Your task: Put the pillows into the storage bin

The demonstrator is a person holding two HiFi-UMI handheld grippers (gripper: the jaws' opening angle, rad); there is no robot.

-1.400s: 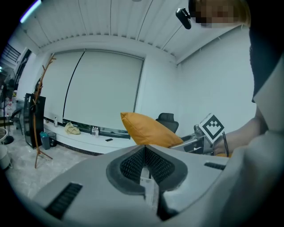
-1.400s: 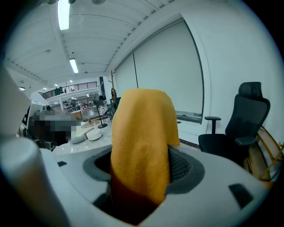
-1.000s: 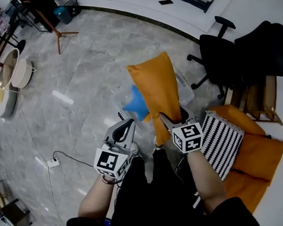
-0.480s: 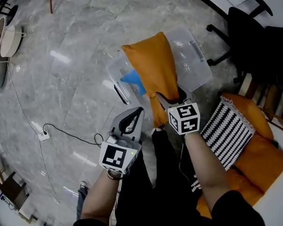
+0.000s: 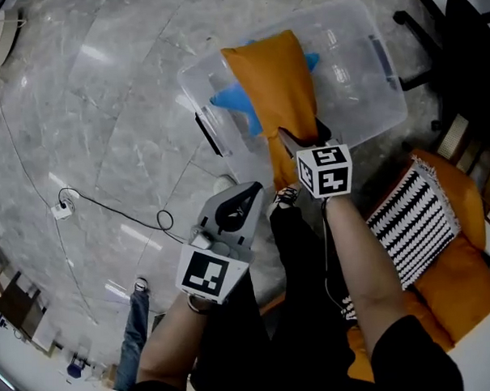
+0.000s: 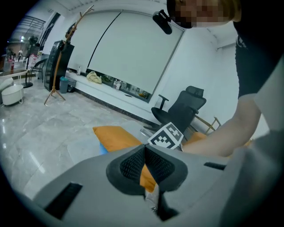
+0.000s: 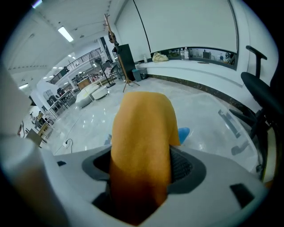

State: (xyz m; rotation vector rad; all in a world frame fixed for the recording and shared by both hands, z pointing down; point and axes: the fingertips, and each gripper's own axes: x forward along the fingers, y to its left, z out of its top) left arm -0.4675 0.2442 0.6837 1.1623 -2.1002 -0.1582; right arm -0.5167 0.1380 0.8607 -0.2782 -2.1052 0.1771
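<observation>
An orange pillow (image 5: 272, 84) hangs over the clear plastic storage bin (image 5: 371, 104), its far end inside above a blue pillow (image 5: 229, 102) that lies in the bin. My right gripper (image 5: 303, 139) is shut on the orange pillow's near end; in the right gripper view the orange pillow (image 7: 142, 146) fills the gap between the pads, with the blue pillow (image 7: 183, 132) beyond. My left gripper (image 5: 249, 190) is shut with nothing in it, held low and to the left of the bin. In the left gripper view the left gripper (image 6: 145, 155) points at the orange pillow (image 6: 117, 137).
A black-and-white striped pillow (image 5: 412, 224) lies on orange cushions (image 5: 460, 286) at the right. A black office chair (image 5: 465, 27) stands beyond the bin. A cable with a power strip (image 5: 63, 208) runs over the marble floor at the left. The person's legs are below the grippers.
The right gripper has carried the orange pillow forward over the bin, which now shows whole under it. The left gripper stayed shut and followed.
</observation>
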